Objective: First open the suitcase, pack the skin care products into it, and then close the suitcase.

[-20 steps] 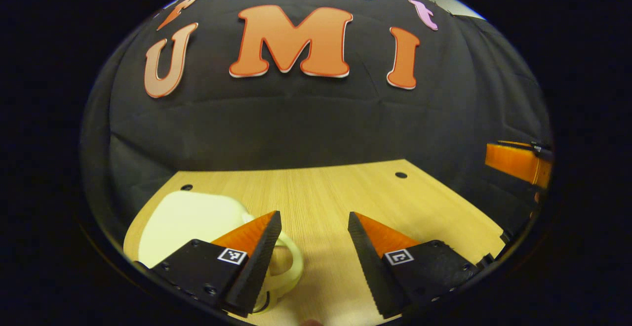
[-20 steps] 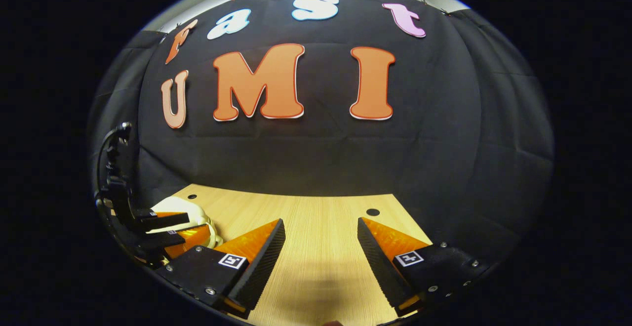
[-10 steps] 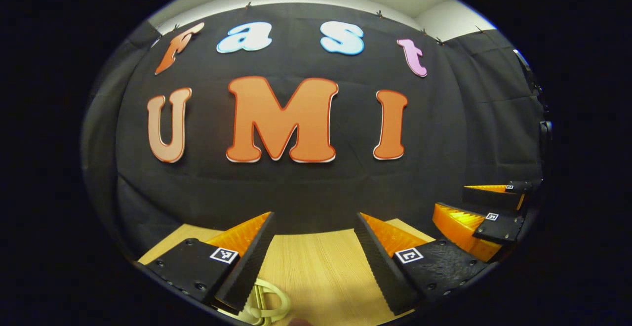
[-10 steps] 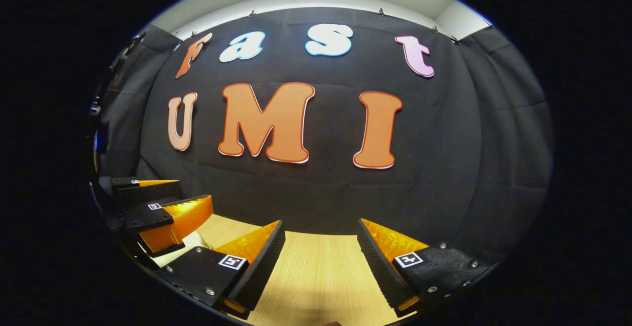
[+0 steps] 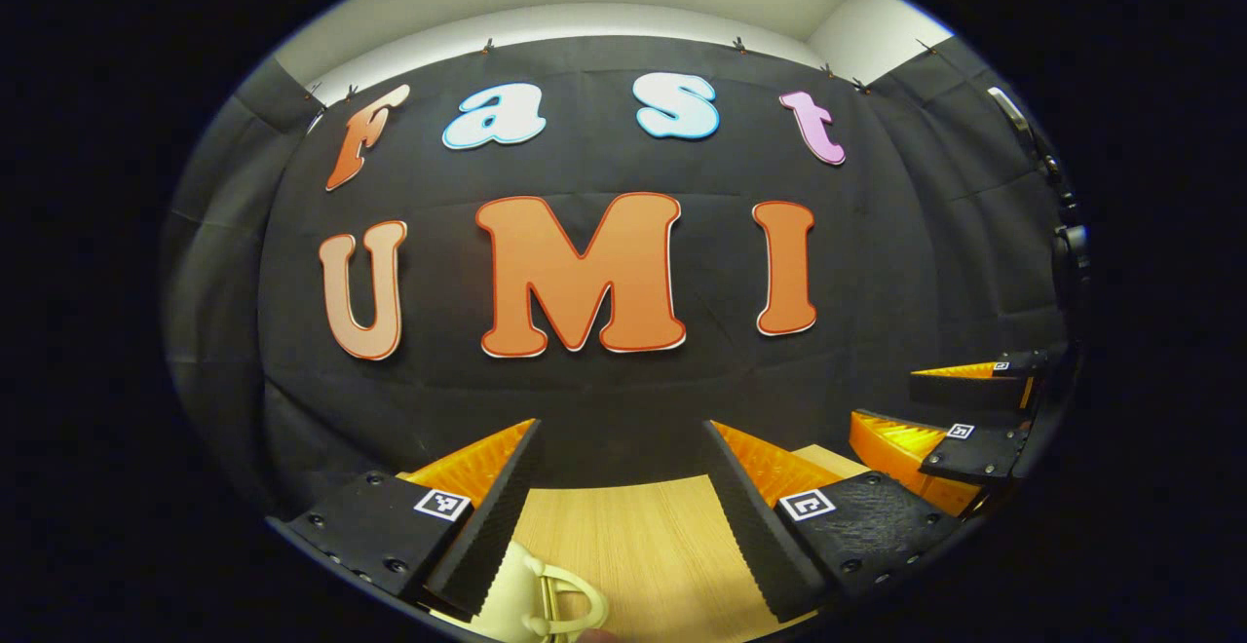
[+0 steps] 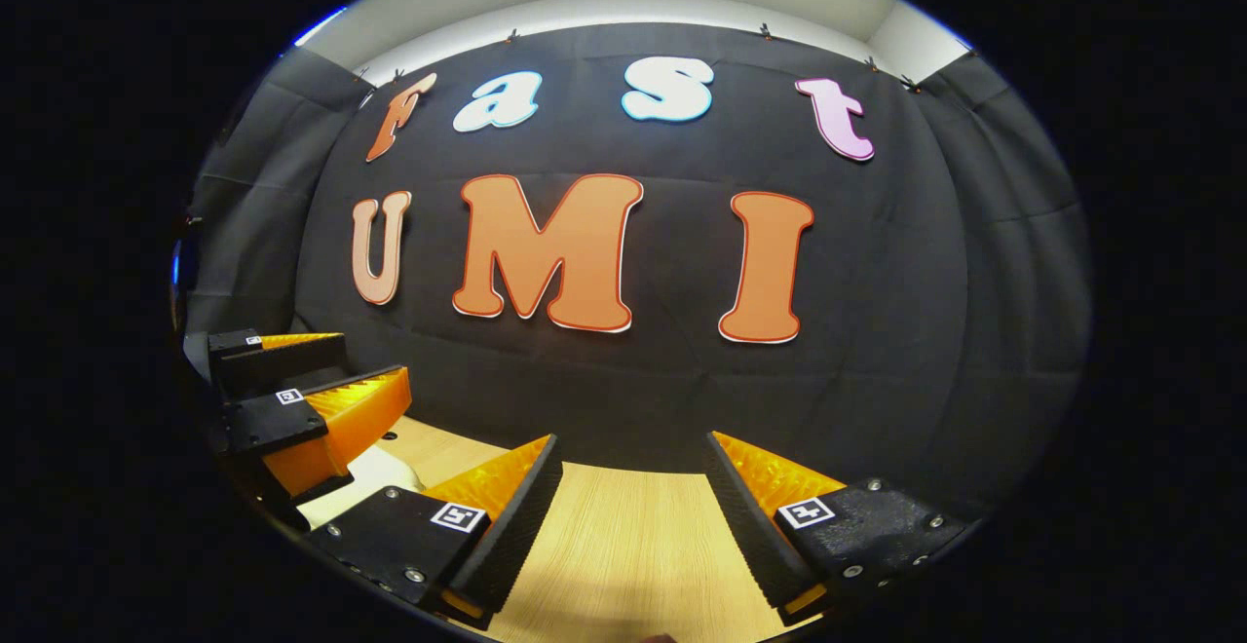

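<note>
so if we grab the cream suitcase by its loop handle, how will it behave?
Suitcase: the smooth, rounded cream shell looks rigid, so likely stiff and somewhat slippery. Its thin loop handle looks hinged, so the case would probably swing. Weight is unclear.

Both grippers tilted upward over the second: the table (image 5: pixel 623 546) shrank to a strip. The cream suitcase (image 5: pixel 531 599) slid to the left gripper view's bottom edge, and the right gripper (image 5: pixel 960 409) apparently drew alongside.
</note>
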`<state>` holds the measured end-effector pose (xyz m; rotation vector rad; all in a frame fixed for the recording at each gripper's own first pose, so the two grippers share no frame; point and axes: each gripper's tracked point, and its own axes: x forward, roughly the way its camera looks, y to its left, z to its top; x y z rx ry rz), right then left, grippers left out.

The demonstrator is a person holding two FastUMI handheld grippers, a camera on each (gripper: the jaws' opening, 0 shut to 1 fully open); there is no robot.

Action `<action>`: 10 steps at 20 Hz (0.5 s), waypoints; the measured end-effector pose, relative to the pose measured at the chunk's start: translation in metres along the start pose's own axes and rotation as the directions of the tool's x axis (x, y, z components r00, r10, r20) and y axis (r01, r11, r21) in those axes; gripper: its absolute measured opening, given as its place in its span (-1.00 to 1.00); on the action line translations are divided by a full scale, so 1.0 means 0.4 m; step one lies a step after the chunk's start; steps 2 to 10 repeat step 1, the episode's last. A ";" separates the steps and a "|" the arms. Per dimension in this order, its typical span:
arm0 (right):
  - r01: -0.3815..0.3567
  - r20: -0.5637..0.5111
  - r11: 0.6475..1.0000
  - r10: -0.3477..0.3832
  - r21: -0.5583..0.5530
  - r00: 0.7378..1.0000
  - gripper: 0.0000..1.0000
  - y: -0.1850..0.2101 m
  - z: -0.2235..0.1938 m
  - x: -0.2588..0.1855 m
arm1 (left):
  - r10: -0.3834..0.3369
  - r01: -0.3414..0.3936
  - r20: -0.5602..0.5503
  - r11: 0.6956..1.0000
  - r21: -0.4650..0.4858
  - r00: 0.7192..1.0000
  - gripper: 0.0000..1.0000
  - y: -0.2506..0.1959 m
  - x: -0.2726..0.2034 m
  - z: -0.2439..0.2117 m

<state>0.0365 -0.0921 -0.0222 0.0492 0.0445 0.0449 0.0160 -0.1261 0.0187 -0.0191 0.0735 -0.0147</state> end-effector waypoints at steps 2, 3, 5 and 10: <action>-0.007 0.003 1.000 0.007 -0.001 1.000 0.87 0.005 -0.001 -0.003 | 0.007 -0.007 -0.009 1.000 0.001 1.000 1.00 0.008 -0.002 -0.007; -0.007 0.003 1.000 0.007 -0.001 1.000 0.87 0.005 -0.001 -0.003 | 0.007 -0.007 -0.009 1.000 0.001 1.000 1.00 0.008 -0.002 -0.007; -0.007 0.003 1.000 0.007 -0.001 1.000 0.87 0.005 -0.001 -0.003 | 0.007 -0.007 -0.009 1.000 0.001 1.000 1.00 0.008 -0.002 -0.007; -0.007 0.003 1.000 0.007 -0.001 1.000 0.87 0.005 -0.001 -0.003 | 0.007 -0.007 -0.009 1.000 0.001 1.000 1.00 0.008 -0.002 -0.007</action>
